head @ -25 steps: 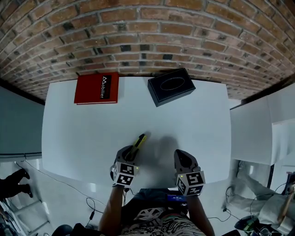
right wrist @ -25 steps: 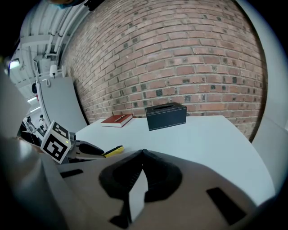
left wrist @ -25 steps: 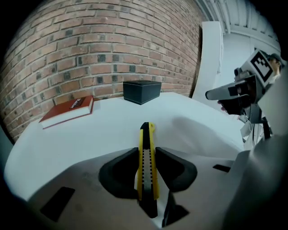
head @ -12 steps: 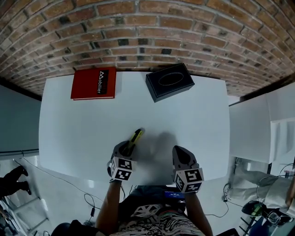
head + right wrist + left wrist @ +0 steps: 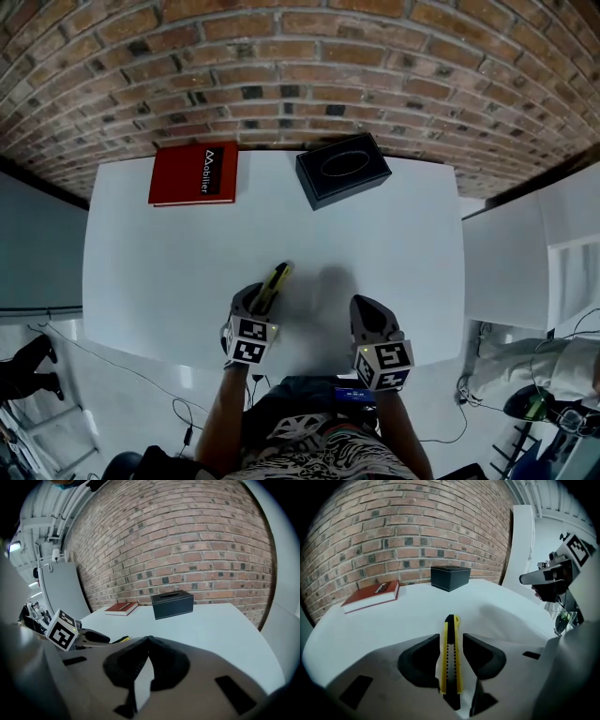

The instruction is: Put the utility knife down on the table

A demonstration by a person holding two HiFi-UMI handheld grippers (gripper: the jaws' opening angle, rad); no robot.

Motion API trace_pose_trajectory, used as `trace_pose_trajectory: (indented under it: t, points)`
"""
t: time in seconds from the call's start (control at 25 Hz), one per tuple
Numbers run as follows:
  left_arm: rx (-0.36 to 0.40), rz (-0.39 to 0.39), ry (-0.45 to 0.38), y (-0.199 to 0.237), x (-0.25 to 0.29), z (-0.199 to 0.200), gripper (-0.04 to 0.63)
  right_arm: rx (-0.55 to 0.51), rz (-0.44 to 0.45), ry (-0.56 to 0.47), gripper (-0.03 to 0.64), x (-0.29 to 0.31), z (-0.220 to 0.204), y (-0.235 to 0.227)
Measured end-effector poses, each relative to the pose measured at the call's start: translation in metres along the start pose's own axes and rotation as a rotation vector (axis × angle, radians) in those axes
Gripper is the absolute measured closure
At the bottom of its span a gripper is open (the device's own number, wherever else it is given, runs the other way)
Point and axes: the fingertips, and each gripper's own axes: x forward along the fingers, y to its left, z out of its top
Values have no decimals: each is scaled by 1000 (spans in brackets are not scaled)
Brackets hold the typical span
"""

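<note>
Right now we have the knife (image 5: 451,658) clamped between the 2 jaws of our left gripper (image 5: 451,641). Its yellow-and-black body stands on edge, and its tip pokes out past the jaws toward the wall (image 5: 300,75). From the head view the knife (image 5: 275,284) is over the near part of the white surface (image 5: 394,234), left of middle; we cannot tell whether it touches. Our right gripper (image 5: 149,639) hovers near the surface's front edge, apart from the left one, its jaws pressed together on nothing. Along the far edge lie a red book (image 5: 194,174) at the left and a black box (image 5: 343,170) near the middle, both well apart from the knife.
</note>
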Motion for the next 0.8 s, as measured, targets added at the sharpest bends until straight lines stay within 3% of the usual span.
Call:
trace_pose_trajectory:
  t: [0.44, 0.8]
  points:
    - [-30, -18, -110, -11, -40, 37, 463, -40, -4, -58, 617, -20, 12, 11]
    - [-121, 3, -229, -10, -93, 65, 571, -84, 8, -128, 617, -50, 25, 37]
